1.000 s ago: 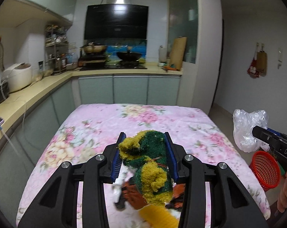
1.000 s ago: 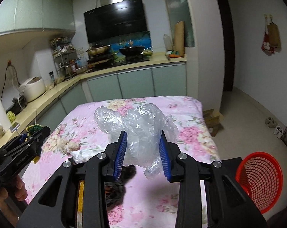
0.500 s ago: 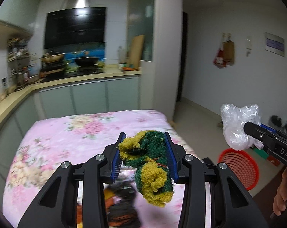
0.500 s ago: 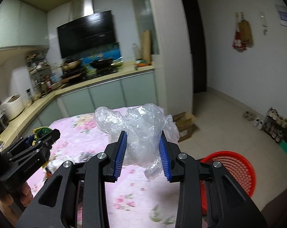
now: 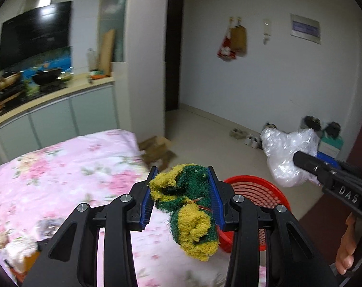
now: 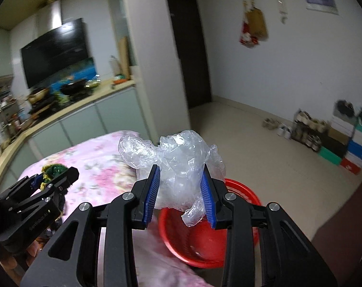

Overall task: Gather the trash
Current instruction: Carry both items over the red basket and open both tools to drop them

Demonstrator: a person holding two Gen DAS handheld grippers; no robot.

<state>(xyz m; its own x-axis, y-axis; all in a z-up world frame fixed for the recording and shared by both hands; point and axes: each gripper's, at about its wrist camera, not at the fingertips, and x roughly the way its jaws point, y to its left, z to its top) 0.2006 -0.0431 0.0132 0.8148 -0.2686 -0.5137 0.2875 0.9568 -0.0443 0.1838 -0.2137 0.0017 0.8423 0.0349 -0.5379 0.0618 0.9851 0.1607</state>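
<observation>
2 loads: left gripper (image 5: 182, 199) around fuzzy sponge (image 5: 189, 211), right gripper (image 6: 181, 191) around crinkled plastic (image 6: 178, 162).

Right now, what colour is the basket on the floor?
Red. The basket shows best in the right wrist view, just beyond the gripper's fingers.

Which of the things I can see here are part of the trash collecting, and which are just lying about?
Part of the job: green-and-yellow scrubber in left gripper; crumpled plastic bag in right gripper; red basket.

Lying about: shoes, shoe boxes, cardboard, wok.
</observation>
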